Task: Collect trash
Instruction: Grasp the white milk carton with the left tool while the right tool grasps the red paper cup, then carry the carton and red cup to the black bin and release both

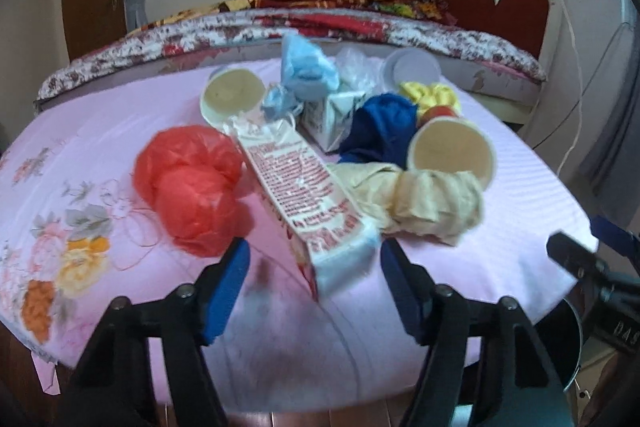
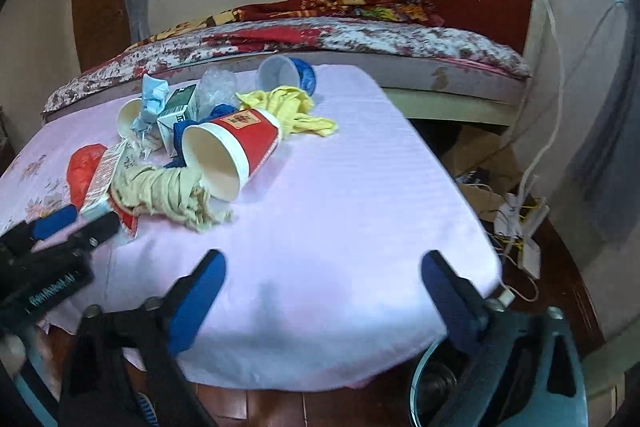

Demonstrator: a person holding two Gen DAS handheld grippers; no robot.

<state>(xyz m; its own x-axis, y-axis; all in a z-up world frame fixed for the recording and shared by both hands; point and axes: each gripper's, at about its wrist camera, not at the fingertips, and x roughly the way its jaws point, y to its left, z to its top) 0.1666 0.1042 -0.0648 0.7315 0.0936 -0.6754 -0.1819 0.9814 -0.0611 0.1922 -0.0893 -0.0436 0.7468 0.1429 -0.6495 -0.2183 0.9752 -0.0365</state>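
Note:
A heap of trash lies on the pink-clothed table (image 1: 120,131). It holds a crumpled red plastic bag (image 1: 188,187), a flattened white carton with red print (image 1: 296,179), a beige wad (image 1: 432,203), a red paper cup on its side (image 2: 236,147), a light blue bag (image 1: 308,67) and a small carton (image 1: 332,115). My left gripper (image 1: 314,251) is open, and the near end of the flattened carton lies between its blue pads (image 1: 228,291) without being pinched. My right gripper (image 2: 324,259) is open over bare cloth near the table's front edge, with nothing between its fingers.
A second paper cup (image 1: 232,95), dark blue cloth (image 1: 384,131), yellow cloth (image 2: 296,111) and a white-and-blue cup (image 2: 288,73) lie further back. A bed (image 2: 360,39) stands behind the table. A round metal bin (image 2: 424,379) sits below the front right corner, with cables and cardboard (image 2: 516,219) on the floor.

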